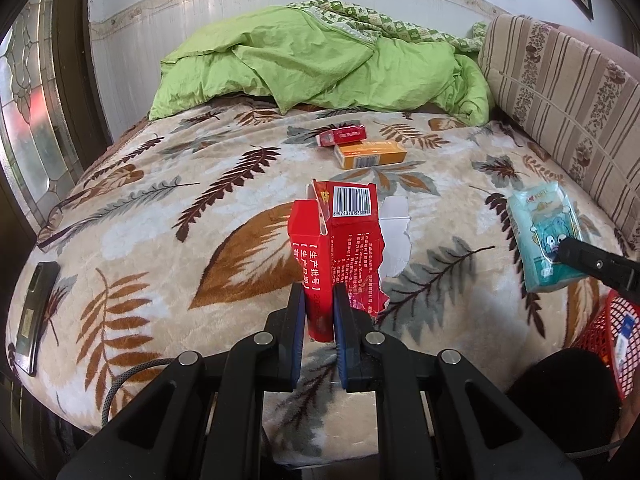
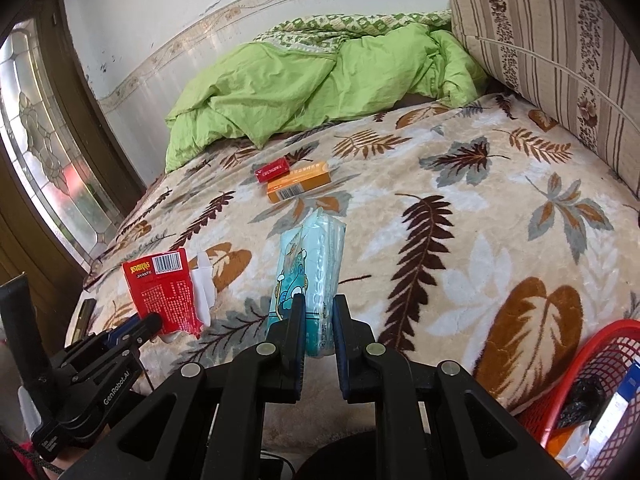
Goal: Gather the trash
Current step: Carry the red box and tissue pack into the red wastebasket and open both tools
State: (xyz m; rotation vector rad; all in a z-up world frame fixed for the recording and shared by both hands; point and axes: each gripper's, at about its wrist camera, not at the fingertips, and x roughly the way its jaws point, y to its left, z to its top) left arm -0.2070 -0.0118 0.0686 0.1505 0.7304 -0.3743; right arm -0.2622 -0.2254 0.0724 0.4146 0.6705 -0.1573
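Left wrist view: a torn red carton (image 1: 340, 248) with a barcode, white Chinese print and a ragged white inner flap stands up off the leaf-patterned blanket (image 1: 168, 216), near the front edge of the bed. The left gripper (image 1: 320, 320) has its 2 jaws closed narrowly on the carton's lower end, pads pressed to both sides. Farther back on the blanket lie a small red pack (image 1: 342, 135) and an orange box (image 1: 370, 154), touching each other. To the right lies a pale blue tissue pack (image 1: 540, 236) with a cartoon print; a dark gripper finger rests at its near end. A red mesh basket (image 1: 616, 332) shows at the right edge, a dark phone (image 1: 36, 312) lies at the blanket's left edge, and a green quilt (image 1: 312, 60) is heaped at the far end.

Right wrist view: the right gripper (image 2: 320, 332) has its 2 jaws closed on the near end of the tissue pack (image 2: 312, 264), which is squeezed between the pads and stretches away over the blanket (image 2: 460, 240). At left the left gripper (image 2: 154, 322) holds the red carton (image 2: 162, 292) by its bottom corner. The red pack (image 2: 272, 171) and orange box (image 2: 298, 186) lie beyond. The basket (image 2: 600, 364) at lower right holds a black bag, some orange and white wrappers and a blue-and-white box.
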